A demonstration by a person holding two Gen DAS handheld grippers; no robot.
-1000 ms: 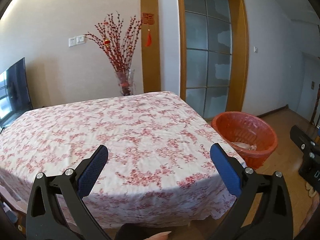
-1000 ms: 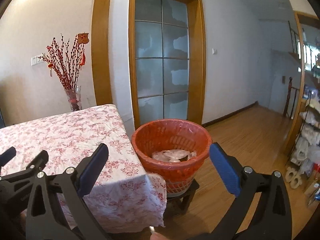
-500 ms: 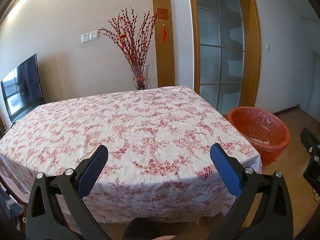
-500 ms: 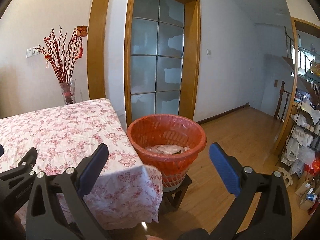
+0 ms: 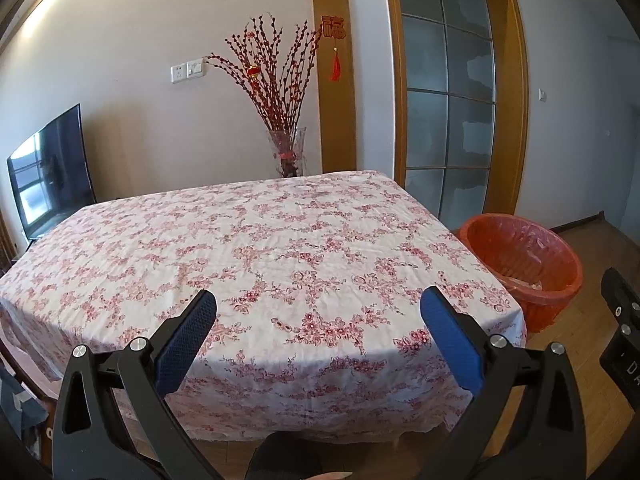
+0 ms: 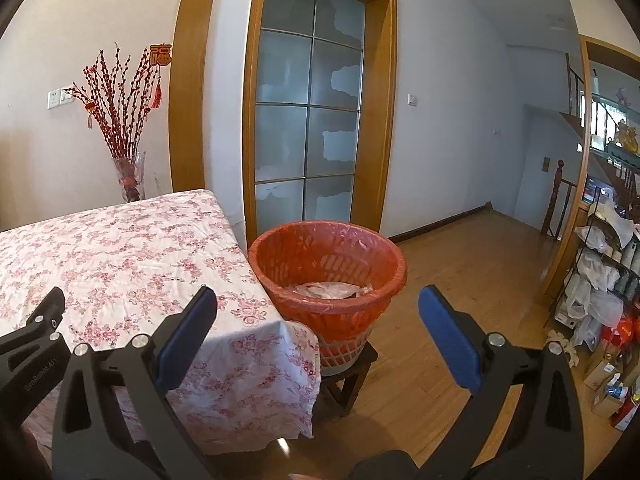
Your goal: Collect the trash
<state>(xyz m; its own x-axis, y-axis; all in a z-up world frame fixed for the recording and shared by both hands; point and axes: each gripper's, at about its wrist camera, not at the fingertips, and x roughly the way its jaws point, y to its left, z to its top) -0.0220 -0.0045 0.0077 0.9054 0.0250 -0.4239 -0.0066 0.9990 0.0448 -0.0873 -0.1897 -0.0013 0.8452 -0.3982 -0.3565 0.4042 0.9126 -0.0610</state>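
Floral tablecloth (image 5: 280,248) lies bare ahead of the left gripper (image 5: 318,328), spread wide and empty, orange bin (image 5: 520,256) to its right, while ahead of the right gripper (image 6: 318,328), likewise spread and empty, crumpled plastic (image 6: 328,290) lies inside that bin, so collecting looks finished; next comes withdrawing.

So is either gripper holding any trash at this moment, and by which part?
Nothing is held. The left gripper and right gripper are both open and empty.
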